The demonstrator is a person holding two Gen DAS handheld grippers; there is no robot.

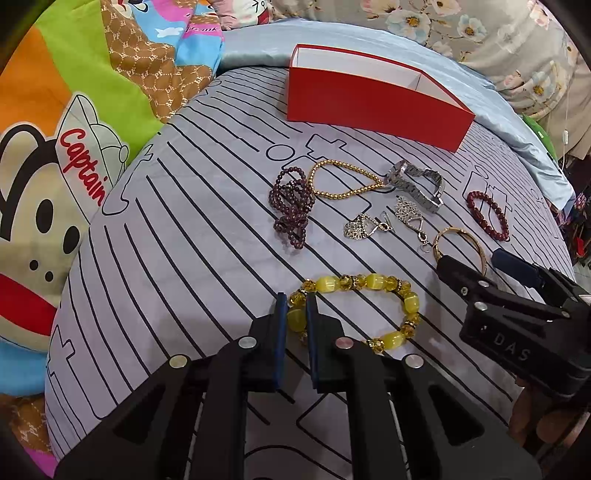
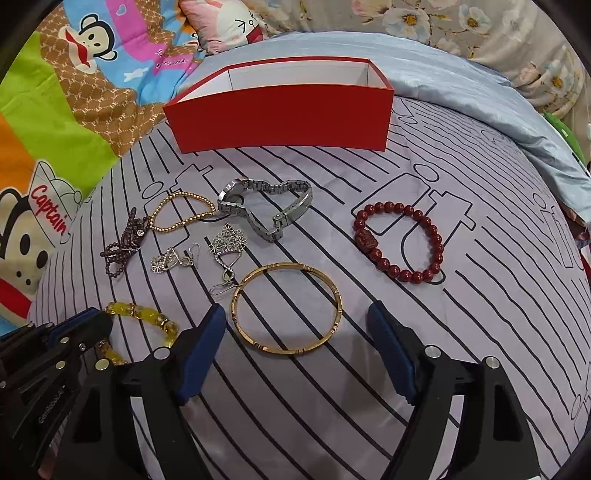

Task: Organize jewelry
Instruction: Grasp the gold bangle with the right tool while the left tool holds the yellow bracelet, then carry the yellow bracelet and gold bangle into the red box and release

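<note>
Jewelry lies on a striped grey cloth in front of an open red box (image 1: 373,105) (image 2: 280,116). My left gripper (image 1: 296,301) is shut on the left end of a yellow bead bracelet (image 1: 384,282) (image 2: 147,314), which lies on the cloth. My right gripper (image 2: 295,317) (image 1: 469,258) is open, its fingers either side of a gold bangle (image 2: 286,308) (image 1: 461,240). A silver watch (image 2: 266,206), a red bead bracelet (image 2: 400,240), a gold bead bracelet (image 2: 183,212), dark purple beads (image 2: 123,240) and two silver earrings (image 2: 229,240) lie beyond.
A cartoon-print blanket (image 1: 55,147) bunches up on the left. A pale blue sheet (image 2: 480,85) and a floral cover (image 2: 480,26) lie behind and right of the box. The cloth drops off at the right.
</note>
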